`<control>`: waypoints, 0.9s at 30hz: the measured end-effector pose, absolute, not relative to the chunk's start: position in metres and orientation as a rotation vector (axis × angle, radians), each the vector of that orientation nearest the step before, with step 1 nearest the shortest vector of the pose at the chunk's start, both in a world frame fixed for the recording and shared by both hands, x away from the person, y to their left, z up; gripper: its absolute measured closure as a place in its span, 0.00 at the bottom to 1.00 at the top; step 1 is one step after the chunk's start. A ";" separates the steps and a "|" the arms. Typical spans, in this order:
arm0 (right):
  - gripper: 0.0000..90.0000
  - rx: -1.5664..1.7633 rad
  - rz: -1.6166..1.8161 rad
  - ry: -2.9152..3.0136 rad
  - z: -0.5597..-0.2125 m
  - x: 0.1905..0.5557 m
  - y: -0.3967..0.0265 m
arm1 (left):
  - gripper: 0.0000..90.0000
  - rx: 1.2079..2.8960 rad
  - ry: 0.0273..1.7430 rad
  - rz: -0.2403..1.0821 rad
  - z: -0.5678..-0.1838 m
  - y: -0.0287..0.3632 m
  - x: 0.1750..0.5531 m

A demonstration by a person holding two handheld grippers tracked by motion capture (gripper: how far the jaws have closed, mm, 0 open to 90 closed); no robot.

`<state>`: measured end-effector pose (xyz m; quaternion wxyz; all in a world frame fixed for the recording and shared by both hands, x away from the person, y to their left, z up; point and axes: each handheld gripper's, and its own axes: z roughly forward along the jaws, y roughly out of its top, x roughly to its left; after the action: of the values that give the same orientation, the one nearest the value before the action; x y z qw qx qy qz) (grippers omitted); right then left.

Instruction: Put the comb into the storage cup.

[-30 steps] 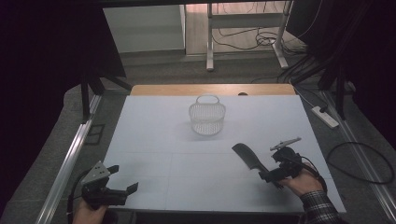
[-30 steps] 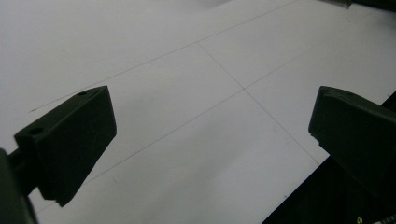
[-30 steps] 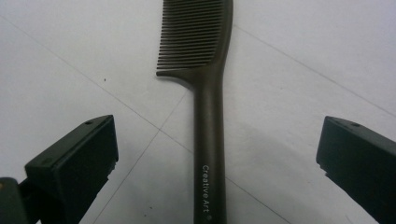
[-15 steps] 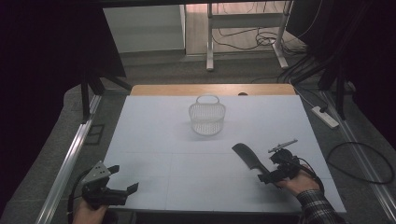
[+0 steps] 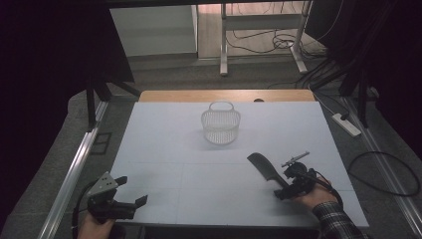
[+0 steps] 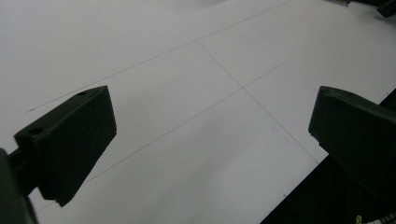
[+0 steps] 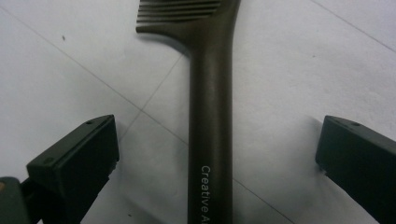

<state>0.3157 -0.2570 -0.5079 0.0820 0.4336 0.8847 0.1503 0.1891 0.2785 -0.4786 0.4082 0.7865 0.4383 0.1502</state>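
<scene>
Right claw [image 5: 284,190], comb [image 5: 263,167]: unmoved.

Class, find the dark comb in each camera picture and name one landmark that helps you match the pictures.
High view: comb lies right of centre, before the right tool.
Left gripper view: no comb here.
Right gripper view: comb runs up the middle, between open jaws.
Shared landmark: thin lines on the white table.

A white wire basket [image 5: 220,124] with a loop handle stands upright on the far middle of the white table [image 5: 164,149]. A wooden strip [image 5: 199,95] runs along the table's far edge. On the floor at the right lie a power strip [image 5: 346,124] and a black cable [image 5: 383,169]
</scene>
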 end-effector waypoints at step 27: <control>0.81 1.295 0.486 2.647 -0.493 0.314 -0.259 | 0.01 1.996 1.100 0.382 -0.478 0.277 0.189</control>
<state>0.3144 -0.2586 -0.4935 0.0776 0.4324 0.8836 0.1622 0.1894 0.2766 -0.4785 0.4036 0.7902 0.4357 0.1513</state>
